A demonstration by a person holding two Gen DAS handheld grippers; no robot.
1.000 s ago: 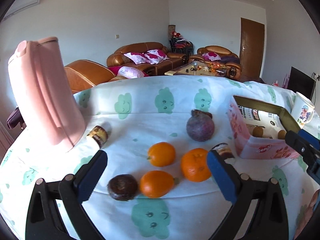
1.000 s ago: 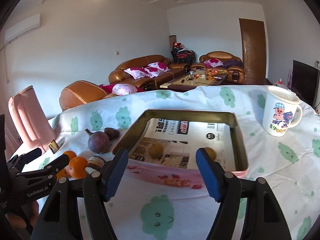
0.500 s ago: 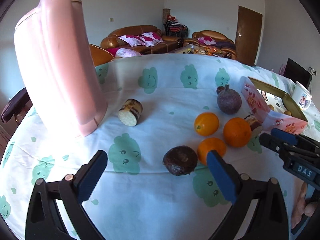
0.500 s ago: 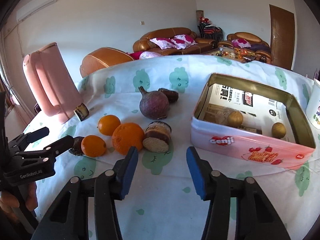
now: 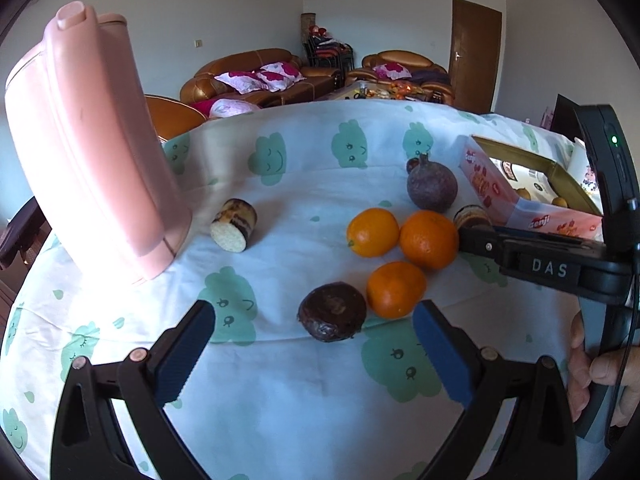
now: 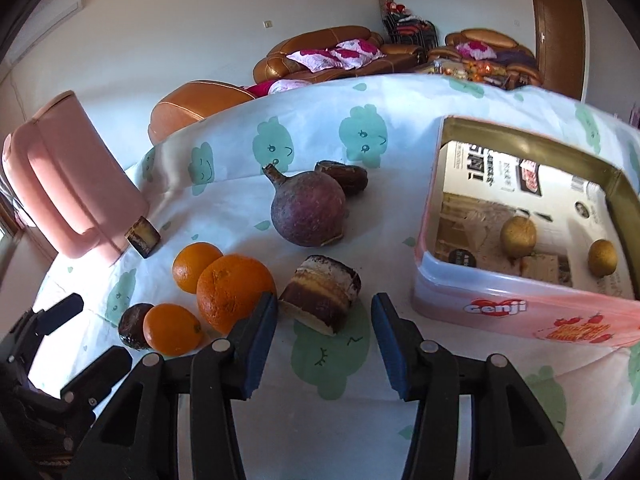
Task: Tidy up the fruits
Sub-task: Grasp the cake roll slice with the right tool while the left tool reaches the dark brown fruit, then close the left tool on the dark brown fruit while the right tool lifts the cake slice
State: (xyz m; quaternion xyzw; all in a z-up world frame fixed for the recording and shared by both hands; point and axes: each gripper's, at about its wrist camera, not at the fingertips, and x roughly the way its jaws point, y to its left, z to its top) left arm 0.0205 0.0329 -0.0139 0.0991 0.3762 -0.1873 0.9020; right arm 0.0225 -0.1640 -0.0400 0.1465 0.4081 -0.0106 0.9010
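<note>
Table under a white cloth with green cloud faces; sofas behind. Right gripper: fingers spread, empty, just short of a layered cake roll, with the largest orange beside its left finger. Left gripper: fingers spread, empty, bare cloth between them, dark round fruit just ahead. Pink tin, right, holding two small brown fruits.

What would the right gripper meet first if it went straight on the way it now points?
Most likely the layered cake roll, lying just ahead of the open right gripper, between its fingers. The large orange sits beside the left finger and might be brushed; depth is uncertain.
</note>
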